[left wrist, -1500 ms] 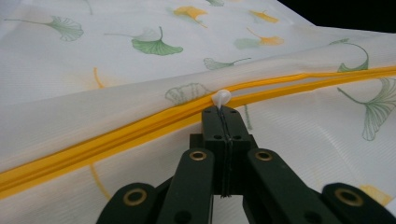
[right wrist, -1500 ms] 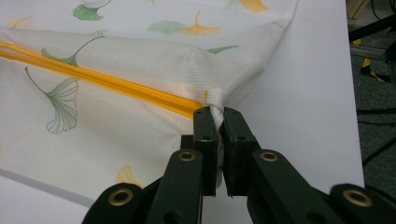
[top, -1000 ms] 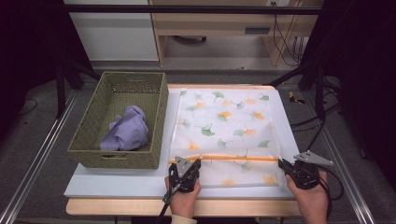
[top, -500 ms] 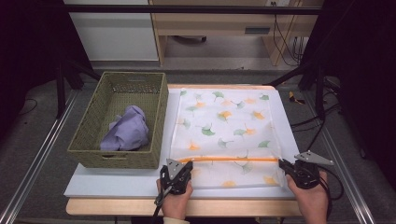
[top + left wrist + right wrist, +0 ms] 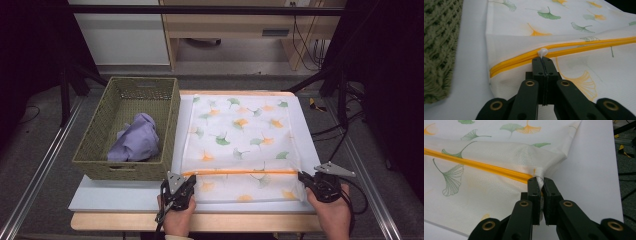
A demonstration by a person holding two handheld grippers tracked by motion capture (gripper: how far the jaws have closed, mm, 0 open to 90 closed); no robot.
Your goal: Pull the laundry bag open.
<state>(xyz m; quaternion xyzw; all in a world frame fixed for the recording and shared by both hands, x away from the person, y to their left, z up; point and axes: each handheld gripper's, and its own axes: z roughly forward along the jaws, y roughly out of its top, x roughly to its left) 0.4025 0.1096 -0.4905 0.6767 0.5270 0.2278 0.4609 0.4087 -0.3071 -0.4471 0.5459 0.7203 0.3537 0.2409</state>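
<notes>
A white cloth cover printed with green and orange ginkgo leaves lies flat on the white board. An orange zipper runs across its near end. My left gripper sits at the zipper's left part, shut on the small white zipper pull. To the right of the pull the yellow tape shows as two bands. My right gripper is shut on the cover's bunched cloth at the zipper's right end.
A green woven basket stands left of the cover, close to its edge, with a crumpled lilac cloth inside. The board's right strip is bare. Metal rails flank the table, and cables lie to the right.
My left gripper has slid left along the zipper with the pull in it. The right gripper has held still on the cover's corner.
</notes>
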